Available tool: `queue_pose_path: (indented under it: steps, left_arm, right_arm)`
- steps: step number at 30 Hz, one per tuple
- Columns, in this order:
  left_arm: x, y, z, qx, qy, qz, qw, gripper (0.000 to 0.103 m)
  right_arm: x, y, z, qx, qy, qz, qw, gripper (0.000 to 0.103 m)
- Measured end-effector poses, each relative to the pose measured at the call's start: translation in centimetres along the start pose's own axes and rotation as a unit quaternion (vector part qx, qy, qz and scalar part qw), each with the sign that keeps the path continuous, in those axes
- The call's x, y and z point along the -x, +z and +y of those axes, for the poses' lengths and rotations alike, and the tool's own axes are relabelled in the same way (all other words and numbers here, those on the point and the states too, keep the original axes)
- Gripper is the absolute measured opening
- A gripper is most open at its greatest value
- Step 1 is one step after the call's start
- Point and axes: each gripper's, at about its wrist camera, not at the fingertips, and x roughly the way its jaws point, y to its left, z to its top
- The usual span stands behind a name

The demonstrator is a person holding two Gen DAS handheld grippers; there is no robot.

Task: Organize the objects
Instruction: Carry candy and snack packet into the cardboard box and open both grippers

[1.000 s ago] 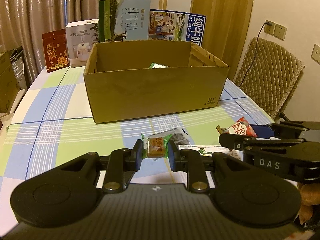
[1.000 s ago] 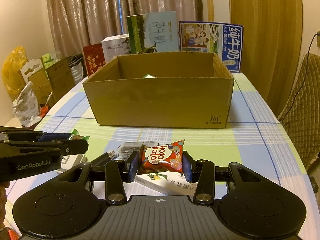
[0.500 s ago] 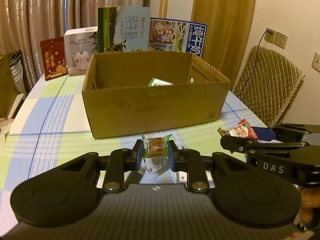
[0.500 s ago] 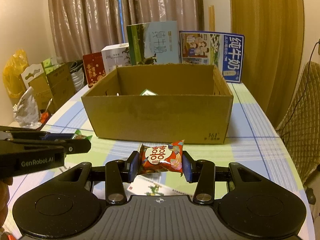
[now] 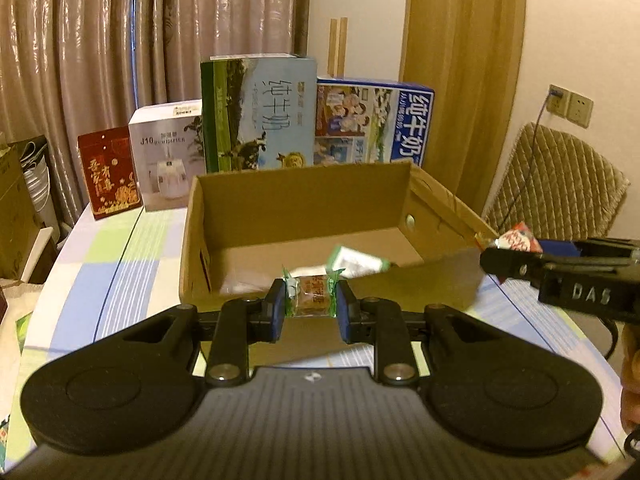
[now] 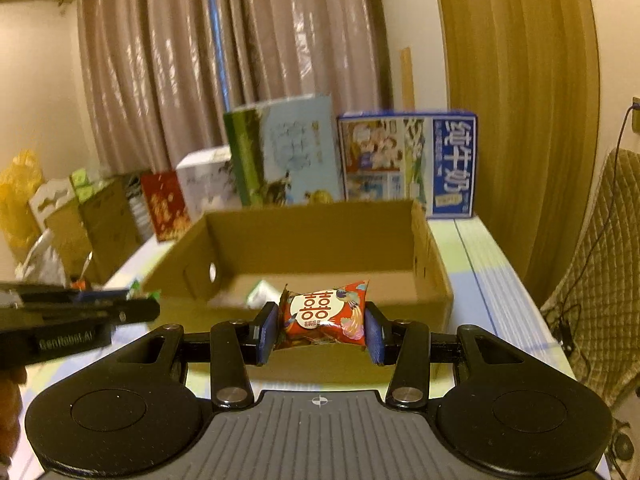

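Note:
My left gripper (image 5: pixel 311 302) is shut on a small green-edged wrapped cake (image 5: pixel 312 295), held just above the near wall of the open cardboard box (image 5: pixel 304 200). A red snack packet (image 6: pixel 325 314) is clamped in my right gripper (image 6: pixel 322 330), which hovers at the near rim of the same box (image 6: pixel 312 232). A green-and-white packet (image 5: pixel 354 261) lies on the box floor. In the left wrist view the right gripper (image 5: pixel 496 250) enters from the right with its red packet (image 5: pixel 518 238). The left gripper (image 6: pixel 156 307) shows at the left of the right wrist view.
Behind the box stand a red carton (image 5: pixel 110 172), a white humidifier box (image 5: pixel 168 160), a green-and-blue milk carton (image 5: pixel 260 114) and a blue milk carton (image 5: pixel 374 120). A quilted chair (image 5: pixel 556 184) is at the right. Cardboard boxes and bags (image 6: pixel 60 216) sit left of the checked table (image 5: pixel 112 264).
Both grippers have risen and moved forward from the table to the box's near rim, each still holding its packet. The loose items on the tablecloth have dropped out of view.

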Motion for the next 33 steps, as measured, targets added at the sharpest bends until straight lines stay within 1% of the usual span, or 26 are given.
queue_pose_path:
  steps: [5,11,13,14,15,16,20,25,29,33]
  left_arm:
    - [-2.7,2.2,1.4,0.015,0.002,-0.002,0.9999,0.021]
    - [-6.0,3.7,2.7,0.032,0.005,0.002,0.9995,0.021]
    - [-7.2,4.1,3.0,0.034,0.003,0.000,0.9994,0.023]
    - [-7.8,4.3,3.1,0.035,0.005,0.000,0.9994,0.029]
    - [-8.2,4.4,3.3,0.036,0.008,0.002,0.9993,0.043]
    - [-8.6,4.4,3.5,0.040,0.008,0.004,0.9992,0.048]
    - [-8.6,4.1,4.4,0.053,0.014,0.008,0.9985,0.048]
    - [-8.2,3.6,5.3,0.061,0.020,0.011,0.9979,0.048]
    - [-7.5,3.4,5.4,0.059,0.022,0.009,0.9980,0.048]
    - [-6.4,3.0,5.6,0.062,0.024,0.006,0.9978,0.048]
  right_arm:
    - [-3.0,2.5,-0.6,-0.018,0.007,-0.006,1.000,0.042]
    - [-6.7,4.4,-1.8,-0.039,0.003,-0.002,0.999,0.042]
    - [-7.8,4.8,-2.0,-0.038,0.002,-0.005,0.999,0.043]
    - [-8.6,5.0,-2.0,-0.037,0.009,-0.003,0.999,0.045]
    - [-9.1,5.0,-2.2,-0.040,0.015,-0.003,0.999,0.060]
    - [-9.4,5.0,-2.4,-0.048,0.017,-0.006,0.999,0.068]
    - [-9.6,4.9,-3.2,-0.052,0.012,-0.009,0.999,0.069]
    - [-9.2,4.5,-3.7,-0.059,0.006,-0.001,0.998,0.069]
    - [-8.3,4.3,-3.5,-0.057,0.007,-0.006,0.998,0.069]
    - [-6.6,4.0,-3.0,-0.052,0.010,-0.021,0.998,0.069]
